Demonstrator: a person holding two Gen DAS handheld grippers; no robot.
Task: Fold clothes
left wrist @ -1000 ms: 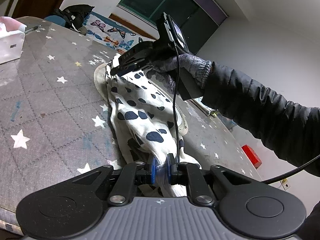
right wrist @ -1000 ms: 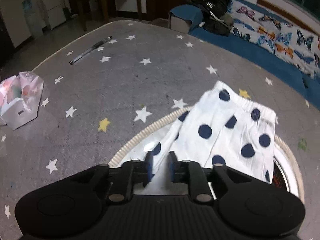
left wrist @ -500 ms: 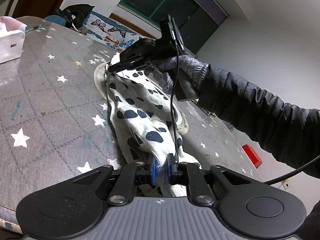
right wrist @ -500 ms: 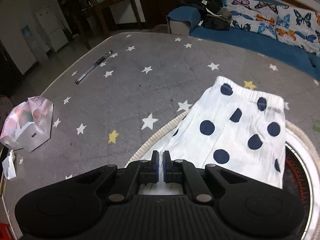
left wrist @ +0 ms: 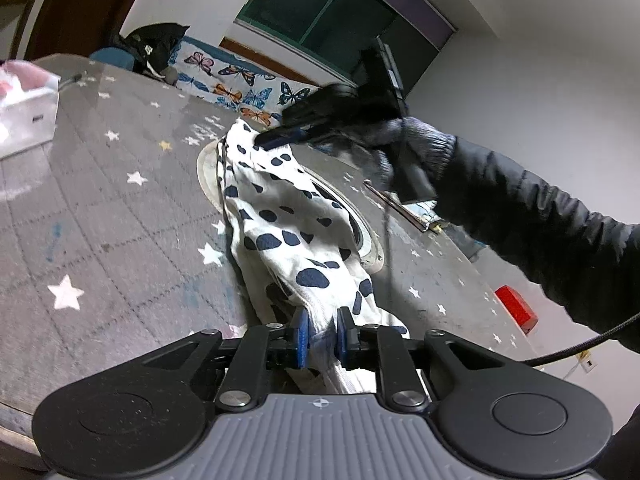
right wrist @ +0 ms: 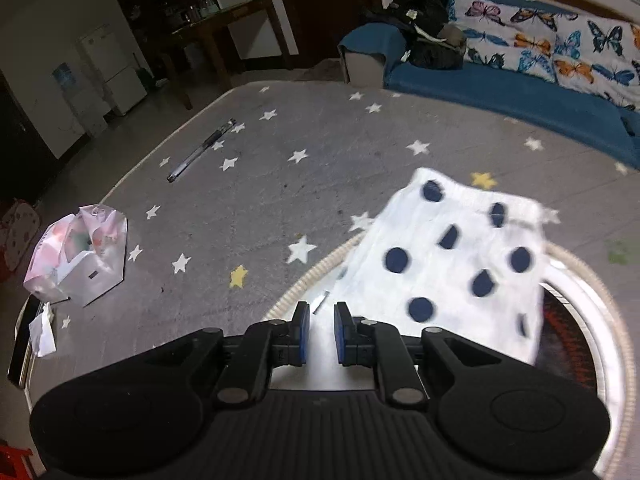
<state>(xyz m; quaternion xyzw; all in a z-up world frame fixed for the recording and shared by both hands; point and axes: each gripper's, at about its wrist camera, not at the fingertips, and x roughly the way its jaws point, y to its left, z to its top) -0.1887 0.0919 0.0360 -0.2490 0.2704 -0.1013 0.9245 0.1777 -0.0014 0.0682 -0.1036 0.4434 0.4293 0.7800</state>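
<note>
A white garment with navy dots (left wrist: 288,216) lies stretched across the grey star-patterned table (left wrist: 100,208). My left gripper (left wrist: 319,338) is shut on its near end, with cloth bunched between the blue pads. My right gripper (left wrist: 276,141) shows in the left wrist view at the garment's far end, just above the cloth. In the right wrist view my right gripper (right wrist: 319,334) has its jaws slightly parted with nothing between them, and the garment (right wrist: 452,256) lies flat in front and to the right.
A round inset with a pale rim (right wrist: 304,280) lies under the garment. A tissue box in a plastic bag (right wrist: 80,256) and a pen (right wrist: 200,150) lie to the left. A butterfly-patterned sofa (right wrist: 540,52) stands behind the table. A red object (left wrist: 516,308) is beyond the table edge.
My right gripper shut on the garment's far end half a second ago, then parted its jaws; the cloth dropped flat. It rose and moved back. My left gripper kept its hold.
</note>
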